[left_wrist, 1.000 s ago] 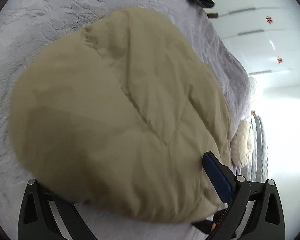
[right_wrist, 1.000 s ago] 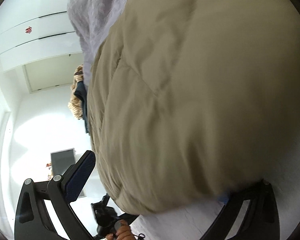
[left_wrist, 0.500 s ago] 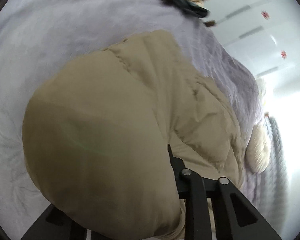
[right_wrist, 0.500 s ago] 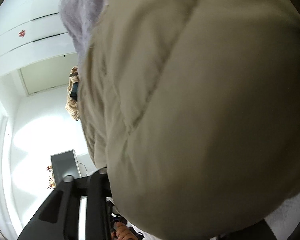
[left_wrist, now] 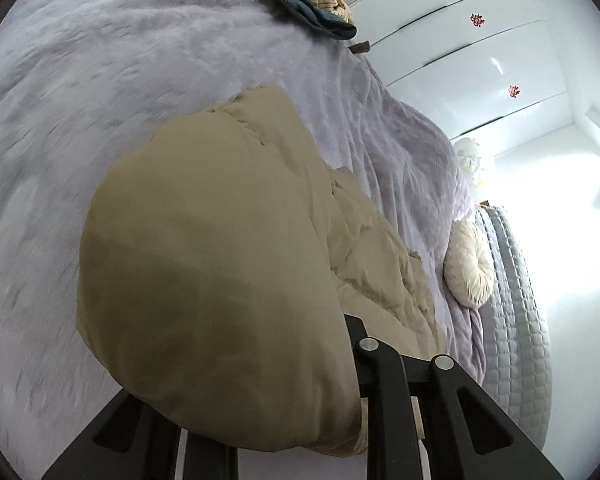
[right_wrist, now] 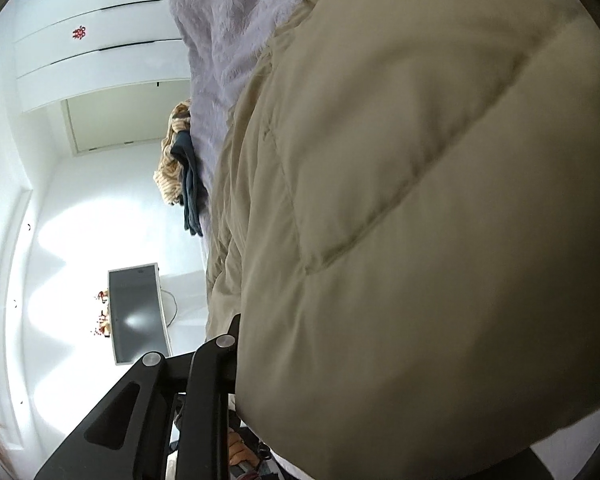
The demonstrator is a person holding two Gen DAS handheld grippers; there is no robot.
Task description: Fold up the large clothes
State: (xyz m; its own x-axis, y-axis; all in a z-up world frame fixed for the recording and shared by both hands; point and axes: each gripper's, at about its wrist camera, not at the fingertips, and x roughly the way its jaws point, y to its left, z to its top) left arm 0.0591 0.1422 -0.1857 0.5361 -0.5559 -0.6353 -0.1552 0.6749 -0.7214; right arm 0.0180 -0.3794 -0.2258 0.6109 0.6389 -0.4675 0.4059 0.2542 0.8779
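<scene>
Both tools stood wide a second ago. My left tool [left_wrist: 340, 360] now clamps the beige padded coat [left_wrist: 220, 260]; my right tool [right_wrist: 236, 360] is closing on its hem. The coat bulges ahead of each tool above the bed [left_wrist: 100, 80], ready for folding over.

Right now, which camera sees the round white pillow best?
The left wrist view: the round white pillow sits whole beside the purple blanket. In the right wrist view the tan puffy coat fills the frame; no pillow shows.

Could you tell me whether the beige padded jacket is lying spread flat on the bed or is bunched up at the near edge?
Bunched up: the beige padded jacket bulges in a thick roll over the left gripper, not flat on the lilac bedspread.
</scene>
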